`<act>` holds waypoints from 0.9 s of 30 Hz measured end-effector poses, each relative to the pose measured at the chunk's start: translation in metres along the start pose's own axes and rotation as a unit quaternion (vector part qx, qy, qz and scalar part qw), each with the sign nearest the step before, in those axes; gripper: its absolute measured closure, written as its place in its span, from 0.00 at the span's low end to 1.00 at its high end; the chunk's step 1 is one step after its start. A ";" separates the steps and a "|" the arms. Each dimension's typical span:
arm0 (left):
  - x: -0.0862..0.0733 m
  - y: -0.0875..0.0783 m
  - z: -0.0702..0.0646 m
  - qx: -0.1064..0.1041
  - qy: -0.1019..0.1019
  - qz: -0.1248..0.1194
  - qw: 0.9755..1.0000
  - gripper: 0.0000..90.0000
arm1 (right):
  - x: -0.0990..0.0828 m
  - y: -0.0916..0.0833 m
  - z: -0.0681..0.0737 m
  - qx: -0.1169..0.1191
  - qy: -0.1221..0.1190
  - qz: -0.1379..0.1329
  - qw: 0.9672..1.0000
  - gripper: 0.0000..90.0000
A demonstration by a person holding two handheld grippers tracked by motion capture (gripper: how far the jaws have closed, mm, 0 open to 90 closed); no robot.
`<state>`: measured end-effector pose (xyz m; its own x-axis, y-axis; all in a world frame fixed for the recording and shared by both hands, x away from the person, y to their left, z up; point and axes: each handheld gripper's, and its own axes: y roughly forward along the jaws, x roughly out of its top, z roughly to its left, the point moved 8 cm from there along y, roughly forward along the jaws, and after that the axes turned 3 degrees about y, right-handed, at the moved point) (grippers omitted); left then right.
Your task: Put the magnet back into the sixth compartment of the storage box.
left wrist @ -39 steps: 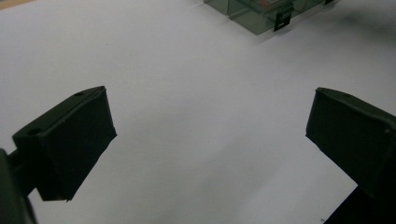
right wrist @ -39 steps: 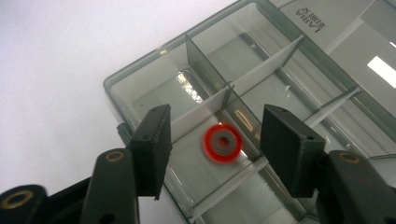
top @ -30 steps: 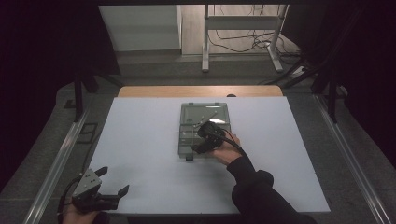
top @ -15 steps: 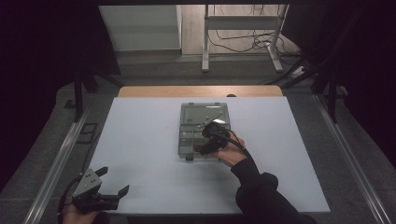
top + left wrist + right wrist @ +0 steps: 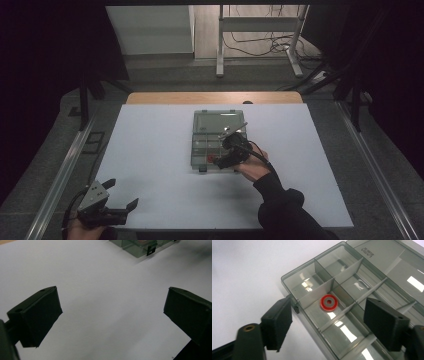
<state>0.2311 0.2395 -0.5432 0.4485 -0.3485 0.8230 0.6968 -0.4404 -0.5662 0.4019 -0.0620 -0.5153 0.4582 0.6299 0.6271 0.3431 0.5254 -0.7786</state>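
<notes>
A clear grey compartment box (image 5: pixel 210 131) lies open in the middle of the white table, its lid folded back. A red ring with a grey centre (image 5: pixel 328 302) lies flat in one compartment near the box's front. My right gripper (image 5: pixel 329 321) hovers just above that compartment. Its jaws have just been opening and stand apart on either side of the ring without touching it. From above, the right gripper (image 5: pixel 220 159) is over the box's near right part. My left gripper (image 5: pixel 121 194) rests at the table's near left corner, jaws wide with nothing between them.
The box's front latch and corner (image 5: pixel 147 247) show far ahead of the left gripper (image 5: pixel 110 312). The white table top (image 5: pixel 150 150) spreads wide around the box. Metal rails (image 5: pixel 60 175) run along both table sides, and a wooden strip (image 5: pixel 215 97) edges the far side.
The right gripper has drawn back slightly toward the box's near right side. The left gripper has stayed where it was.
</notes>
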 end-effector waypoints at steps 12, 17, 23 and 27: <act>0.000 0.000 0.000 0.000 0.000 0.001 1.000 0.02 | -0.013 -0.009 -0.003 -0.018 -0.001 -0.015 1.000 0.09; 0.000 0.000 0.000 0.000 0.000 0.001 1.000 0.02 | -0.020 -0.014 -0.004 -0.024 0.002 -0.020 0.999 0.06; 0.000 0.000 0.000 0.000 0.001 0.001 1.000 0.02 | -0.023 -0.021 -0.006 -0.034 0.001 -0.034 0.999 0.03; 0.000 0.000 0.000 0.000 0.001 0.001 1.000 0.02 | -0.027 -0.026 -0.007 -0.040 0.001 -0.037 0.999 0.03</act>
<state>0.2311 0.2393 -0.5432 0.4482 -0.3506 0.8223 0.6961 -0.4402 -0.5671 0.3862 -0.0963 -0.5119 0.4304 0.5906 0.6826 0.4407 0.5224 -0.7300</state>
